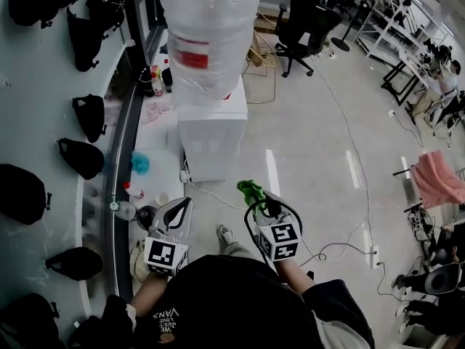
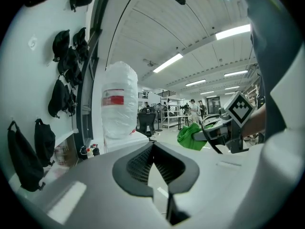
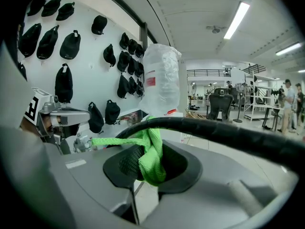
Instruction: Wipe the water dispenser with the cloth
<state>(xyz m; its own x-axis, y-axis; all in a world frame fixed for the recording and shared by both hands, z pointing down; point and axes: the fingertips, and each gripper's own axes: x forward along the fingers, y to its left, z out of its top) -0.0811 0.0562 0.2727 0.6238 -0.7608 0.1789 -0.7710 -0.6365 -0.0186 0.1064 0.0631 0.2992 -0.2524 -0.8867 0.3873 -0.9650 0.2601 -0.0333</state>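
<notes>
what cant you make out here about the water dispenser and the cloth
- Water dispenser body: in both gripper views it is mostly hidden behind each gripper's own housing, and little besides its wrapped bottle shows.
- Bottle top: in the head view it is cut off by the upper edge.
- Red label print: too small in every view and veiled by plastic wrap.
- Cloth full extent: it is bunched inside the right gripper, and the head view shows just a tuft.

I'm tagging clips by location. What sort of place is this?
Probably an open-plan workshop or lab office: black swivel office chairs stand on a glossy pale floor, white metal shelving racks stand beyond them, and a white water dispenser stands by the white wall.
</notes>
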